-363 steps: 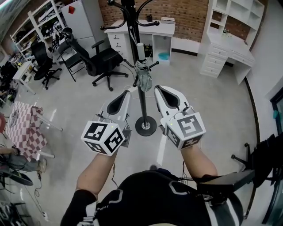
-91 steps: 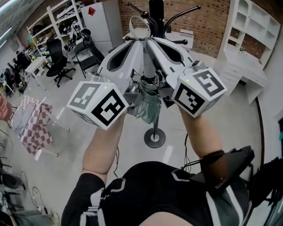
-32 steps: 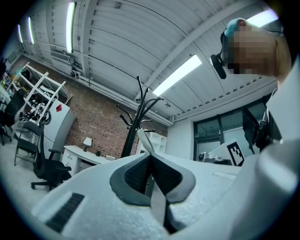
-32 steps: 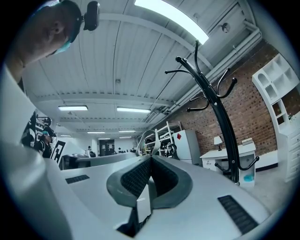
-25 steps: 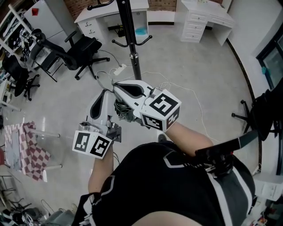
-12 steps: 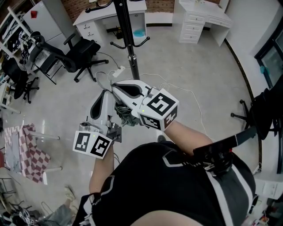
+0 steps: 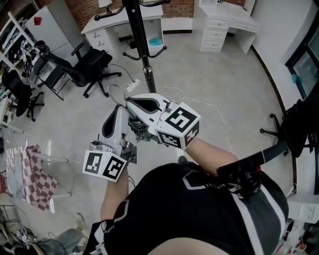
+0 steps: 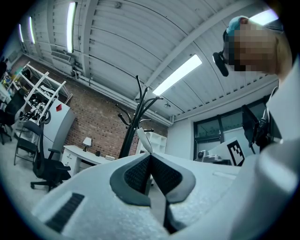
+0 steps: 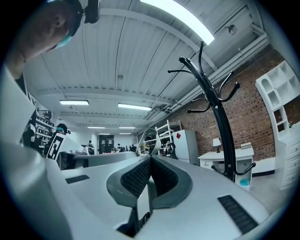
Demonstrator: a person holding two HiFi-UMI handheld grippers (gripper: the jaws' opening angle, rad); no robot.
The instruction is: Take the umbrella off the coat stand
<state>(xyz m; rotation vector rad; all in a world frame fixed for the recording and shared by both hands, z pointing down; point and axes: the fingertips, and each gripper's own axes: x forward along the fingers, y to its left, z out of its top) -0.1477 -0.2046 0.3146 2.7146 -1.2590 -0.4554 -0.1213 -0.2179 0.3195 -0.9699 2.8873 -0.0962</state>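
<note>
1. Currently, I find the umbrella clear of the coat stand. It hangs folded, a grey-green bundle, between the two grippers in front of the person's chest and above the bare floor.
2. The coat stand's black pole stands upright beyond the grippers, well apart from the umbrella and not touching it.
3. Right gripper: in its own view the dark ribbed pads are pressed together. A white strap rises in a loop from the point where they meet. I record this gripper as clamped on the strap.
4. Left gripper: its own view likewise shows the pads closed against each other. A narrow white strip of the same strap stands up from the tip, so I record it as pinching the strap too.
5. In the head view the right gripper lies across and above the umbrella, pointing to the upper left. The left gripper sits lower and just beside it, pointing up. The two tips are near one another, with the strap's loop just beyond them.
6. I cannot tell from any view how the strap joins the umbrella, because the right gripper covers that part.
7. Surroundings: a black office chair and a white desk stand behind the coat stand, by the brick wall.
</note>
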